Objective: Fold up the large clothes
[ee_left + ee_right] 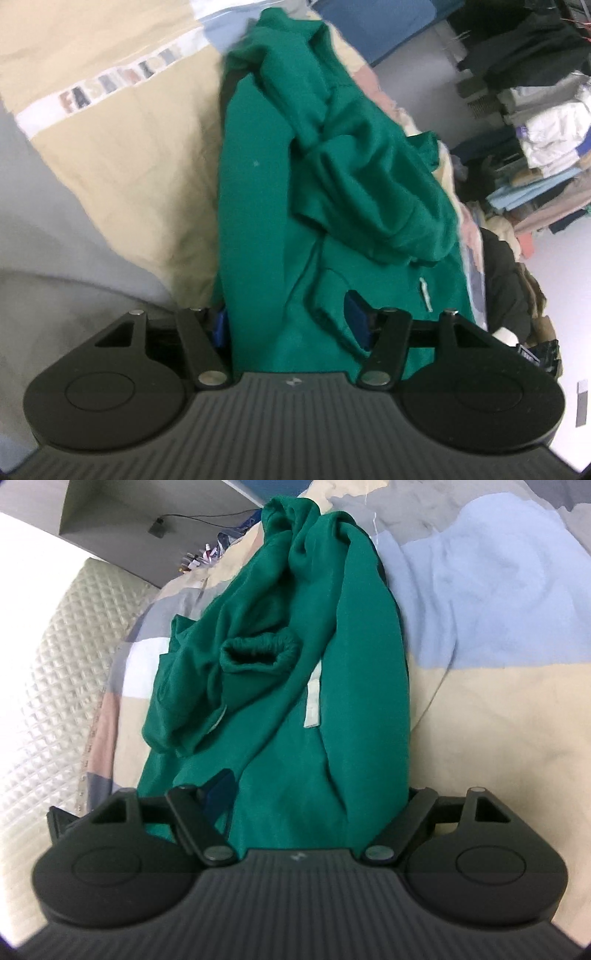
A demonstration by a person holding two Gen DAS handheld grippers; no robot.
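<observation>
On the bedspread: a green sweatshirt [332, 192] is lying bunched in a long heap across the patchwork bedspread [122, 155], a sleeve thrown loosely over the body.
Left gripper: the left gripper [291, 325] is standing wide, green cloth running between its blue pads, which are not pressing on it.
Right gripper: the right gripper [317, 797] is standing wider, the hem end of the sweatshirt lying between the jaws; only its left blue pad is showing, and no pinch is visible.
Step in hand: both tongs seem to be settling on the near edge of the sweatshirt, probably to take hold and spread it flat.
Doing it well: each gripper should be taking a single layer at an outer corner of the hem, well apart from the other, and not the thick roll in the middle; then drawing the cloth taut before folding.
Left view only: a lettered strip [114, 85] on the bedspread beyond the sweatshirt, and stacked folded laundry [543, 147] well apart from it.
Right view only: an open ribbed cuff [258, 651] lying on top of the sweatshirt, a white label [312, 686] beside it, and a quilted mattress edge [55, 686] past the bedspread.
</observation>
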